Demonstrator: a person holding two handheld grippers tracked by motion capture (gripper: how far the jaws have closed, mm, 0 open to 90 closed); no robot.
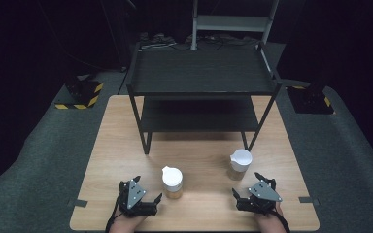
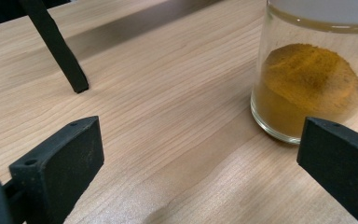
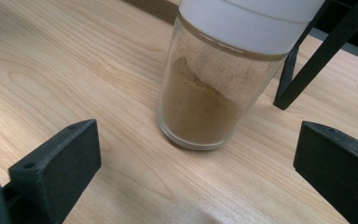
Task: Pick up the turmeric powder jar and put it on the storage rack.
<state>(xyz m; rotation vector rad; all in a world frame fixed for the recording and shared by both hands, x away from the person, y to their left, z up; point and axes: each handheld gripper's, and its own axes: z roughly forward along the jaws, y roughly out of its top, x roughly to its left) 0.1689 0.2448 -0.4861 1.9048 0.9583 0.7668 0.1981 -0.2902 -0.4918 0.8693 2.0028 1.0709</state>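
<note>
Two glass spice jars with white lids stand on the pale wooden bench [image 1: 126, 145], one just ahead of each tool. The left tool [image 1: 149, 194] rests low near the bench's front edge with its black jaws spread as wide as they go and nothing between them; the clear glass jar of orange-yellow powder [image 1: 173, 183] stands just ahead of it and off to its right, so that in the left gripper view the jar [image 2: 307, 88] sits beside the right-hand jaw, not centred in the gap. The right tool [image 1: 246, 187] is likewise fully spread and empty; the clear glass jar of brown powder [image 1: 240, 160] stands ahead of it, almost centred between its jaws in the right gripper view [image 3: 214, 93].

Beyond both jars stands the black metal two-tier shelf [image 1: 204, 73], probably their destination.

To grasp well, the left tool should first shift right until its jar is centred in the gap, then advance level. Both should close on the glass body below the lid, where the wall is straight, and squeeze gently because glass is slick. Keep each jar upright when lifting, and clear the shelf's slanted legs [image 2: 56, 46].
</note>
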